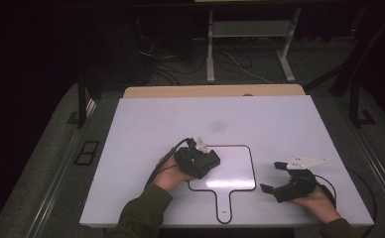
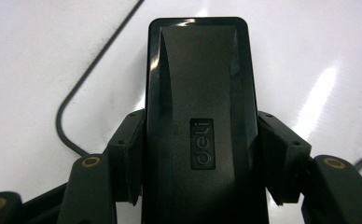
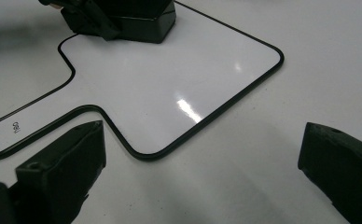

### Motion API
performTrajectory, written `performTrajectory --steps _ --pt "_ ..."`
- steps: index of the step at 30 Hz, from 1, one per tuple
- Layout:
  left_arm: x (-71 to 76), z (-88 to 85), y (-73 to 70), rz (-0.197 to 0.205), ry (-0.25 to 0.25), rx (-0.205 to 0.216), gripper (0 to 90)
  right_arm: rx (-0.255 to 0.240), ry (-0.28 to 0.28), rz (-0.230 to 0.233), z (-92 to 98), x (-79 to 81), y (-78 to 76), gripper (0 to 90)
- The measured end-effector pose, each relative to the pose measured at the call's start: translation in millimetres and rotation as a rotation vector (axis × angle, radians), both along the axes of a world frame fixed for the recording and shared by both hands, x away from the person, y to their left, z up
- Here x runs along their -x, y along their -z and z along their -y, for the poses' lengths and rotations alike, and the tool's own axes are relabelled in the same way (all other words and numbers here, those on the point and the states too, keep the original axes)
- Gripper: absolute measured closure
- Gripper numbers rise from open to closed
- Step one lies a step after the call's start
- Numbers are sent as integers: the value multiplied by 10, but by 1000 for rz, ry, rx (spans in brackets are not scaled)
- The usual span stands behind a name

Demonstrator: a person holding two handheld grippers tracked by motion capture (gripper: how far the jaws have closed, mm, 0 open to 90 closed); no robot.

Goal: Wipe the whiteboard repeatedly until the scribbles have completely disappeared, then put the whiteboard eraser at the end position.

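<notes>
White table (image 1: pixel 146 124) top, dark room behind, cables on the floor past the far edge. Small handled whiteboard (image 1: pixel 240 168) with a black rim lies flat on the table, handle toward the person.

Left gripper (image 1: pixel 200 161) sits over the whiteboard's near-left corner, jaws clamped on a black eraser (image 2: pixel 200 116). In the left gripper view both jaws press the eraser's 2 long sides, "deli" logo facing up, and the eraser's far end points out over the white surface. From the right gripper view the eraser (image 3: pixel 137 18) looks to be resting on or just above the board's surface; contact can't be confirmed.

Right gripper (image 1: pixel 276 177) is just off the whiteboard's right edge, jaws wide apart, holding nothing, hovering low over the table.

Step in hand, as judged: eraser grasped and placed at the board, wiping about to start or underway. Next move likely needs the eraser pressed flat and swept across the board; the right gripper could pin the board's edge or handle so it doesn't slide.
</notes>
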State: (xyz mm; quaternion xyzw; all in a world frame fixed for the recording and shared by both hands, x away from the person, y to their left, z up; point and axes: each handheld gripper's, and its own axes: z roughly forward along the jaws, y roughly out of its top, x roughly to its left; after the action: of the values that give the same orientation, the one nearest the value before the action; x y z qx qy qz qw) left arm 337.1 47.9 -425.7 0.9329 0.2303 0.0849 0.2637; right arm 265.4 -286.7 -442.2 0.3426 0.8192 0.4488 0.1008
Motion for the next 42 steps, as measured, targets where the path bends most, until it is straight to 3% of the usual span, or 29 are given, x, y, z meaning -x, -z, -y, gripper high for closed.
performTrajectory --steps 5,22,30,37,42 --pt "-26 -36 -35 -5 -7 45 393 0 -2 -1 -3 -1 2 0" --pt "-194 -113 -196 4 -25 110 393 -6 4 -4 6 -6 -1 0" --pt "-450 -61 -279 12 -34 141 393 -11 6 -2 12 -3 -3 0" --pt "-789 19 -303 14 -59 167 393 -13 5 -4 11 -5 0 0" --pt "-1040 119 -298 5 -61 159 393 -15 5 -5 20 -3 -8 0"
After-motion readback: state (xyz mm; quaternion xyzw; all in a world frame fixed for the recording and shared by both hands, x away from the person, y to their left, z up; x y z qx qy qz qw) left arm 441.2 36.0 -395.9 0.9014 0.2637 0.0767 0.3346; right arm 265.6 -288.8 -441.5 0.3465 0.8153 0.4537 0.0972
